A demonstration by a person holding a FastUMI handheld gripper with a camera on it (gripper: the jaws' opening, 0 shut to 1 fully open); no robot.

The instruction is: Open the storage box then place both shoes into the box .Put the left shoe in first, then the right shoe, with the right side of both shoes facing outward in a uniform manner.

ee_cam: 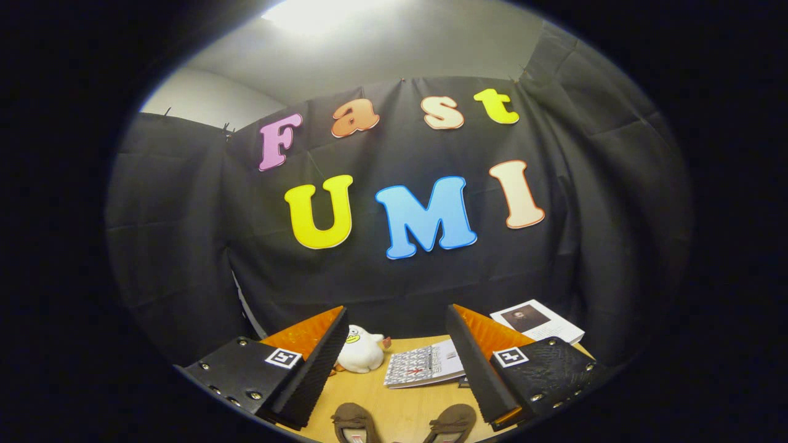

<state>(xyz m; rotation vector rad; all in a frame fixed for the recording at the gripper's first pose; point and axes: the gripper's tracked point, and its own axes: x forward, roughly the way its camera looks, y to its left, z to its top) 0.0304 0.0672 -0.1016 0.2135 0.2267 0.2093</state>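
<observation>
Two brown shoes lie side by side on the wooden table, toes pointing away from me: one nearer the left finger, the other nearer the right finger. Only their front parts show, low between the fingers. My gripper is held above the table with its jaws wide apart and nothing between them. The left finger and the right finger frame the table's middle.
A white plush duck sits just beyond the left finger. A patterned booklet lies in the middle of the table, beyond the shoes. A white book rests at the far right, by the black cloth wall.
</observation>
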